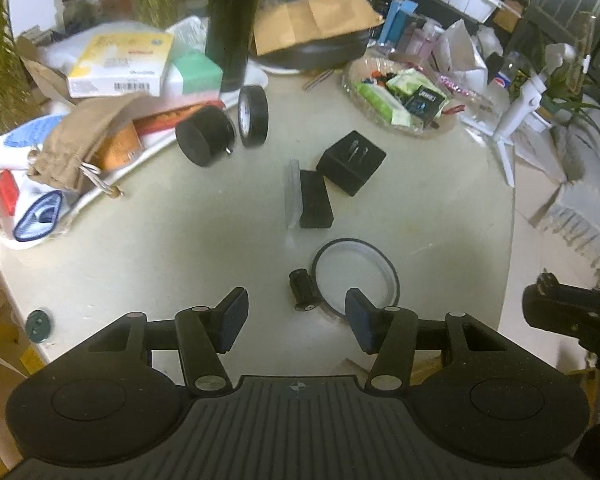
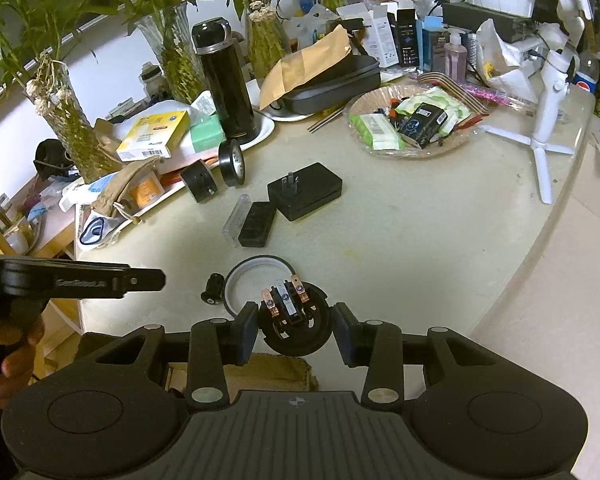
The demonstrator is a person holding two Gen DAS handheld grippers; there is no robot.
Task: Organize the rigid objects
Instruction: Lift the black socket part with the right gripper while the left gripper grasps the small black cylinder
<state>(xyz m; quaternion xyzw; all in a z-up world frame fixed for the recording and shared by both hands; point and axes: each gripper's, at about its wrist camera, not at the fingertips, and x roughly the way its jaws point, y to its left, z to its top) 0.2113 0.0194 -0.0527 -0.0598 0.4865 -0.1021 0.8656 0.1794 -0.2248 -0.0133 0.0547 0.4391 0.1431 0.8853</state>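
Note:
My right gripper [image 2: 296, 330] is shut on a round black socket part [image 2: 290, 314] with copper contacts, held over the table's near edge. Just beyond it lie a ring-shaped lid [image 2: 236, 280] and a small black plug [image 2: 213, 286]. My left gripper [image 1: 296, 318] hangs open above the table with nothing between its pads; the same small black plug [image 1: 301, 290] and ring lid [image 1: 356, 274] sit just ahead of it. Further back are a black adapter with prongs [image 1: 352, 162], a flat black box [image 1: 316, 204] beside a clear case [image 1: 293, 196], a tape roll [image 1: 253, 116] and a black cylinder [image 1: 202, 136].
A glass dish of packets [image 2: 414, 120], a white tripod [image 2: 548, 92], a black flask [image 2: 224, 80], vases with plants [image 2: 70, 120] and piled boxes [image 1: 120, 66] crowd the table's back and left. The table's curved edge [image 1: 510, 216] runs on the right. A hand [image 2: 8, 364] holds the left gripper.

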